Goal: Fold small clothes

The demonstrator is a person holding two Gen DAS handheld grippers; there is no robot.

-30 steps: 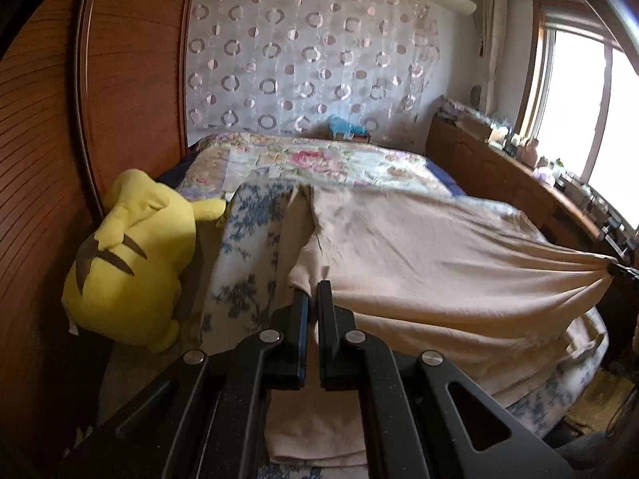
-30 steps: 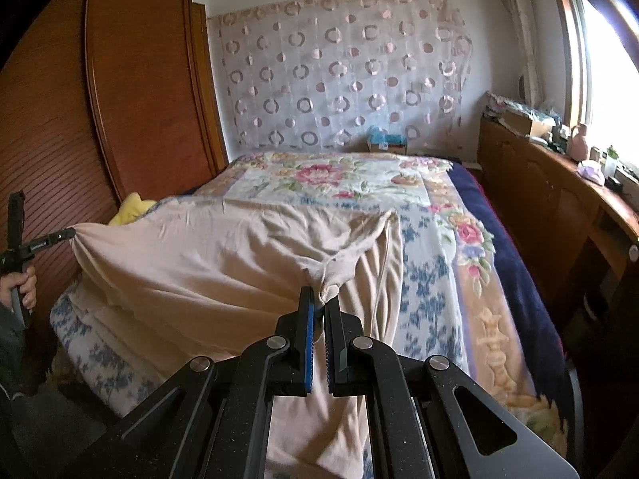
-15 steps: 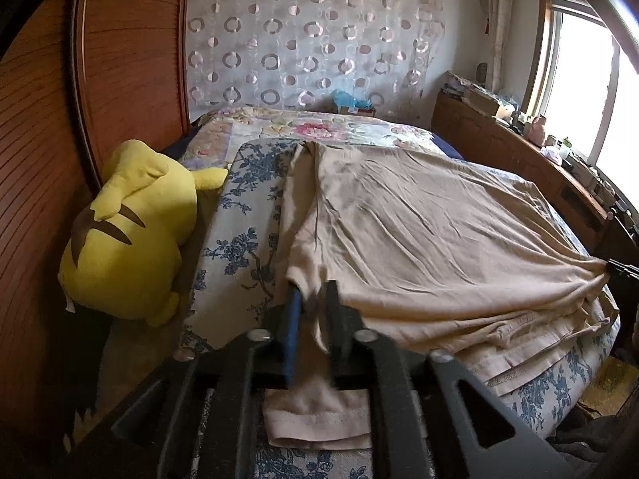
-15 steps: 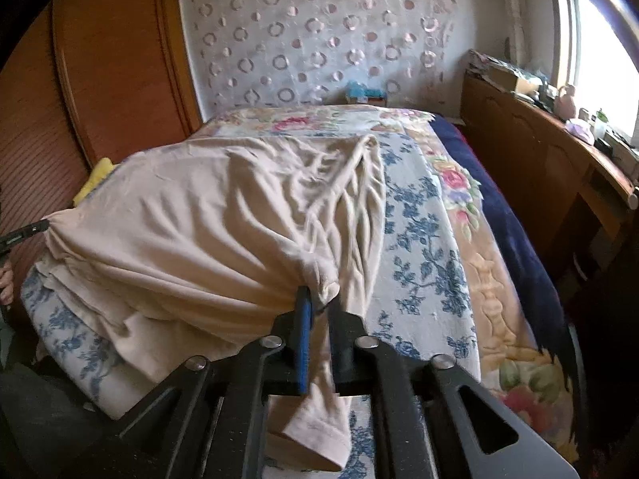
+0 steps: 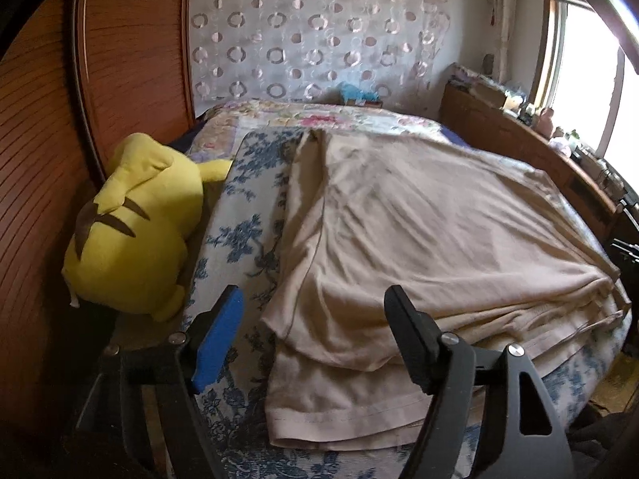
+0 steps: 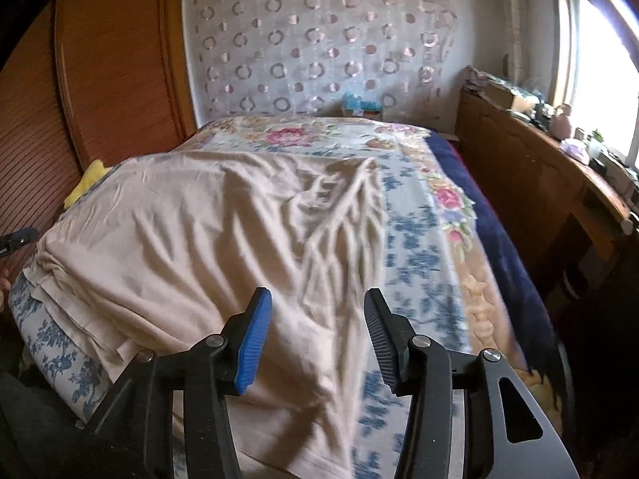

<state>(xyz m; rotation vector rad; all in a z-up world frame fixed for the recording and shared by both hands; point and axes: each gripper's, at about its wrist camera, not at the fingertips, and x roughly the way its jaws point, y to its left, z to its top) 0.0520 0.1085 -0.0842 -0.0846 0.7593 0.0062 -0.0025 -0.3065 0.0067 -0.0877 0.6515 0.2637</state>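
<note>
Hand-held gripper (image 5: 315,311) just above garment (image 5: 419,231)

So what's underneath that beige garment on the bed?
The beige garment lies on a blue-flowered cloth, which shows along its edges. Further back is a floral bedspread. Anything directly under the garment is covered.

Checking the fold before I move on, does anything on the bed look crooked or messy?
The beige garment is bunched into ridged wrinkles near its far right corner, and its layered edges at the near side do not line up.
</note>
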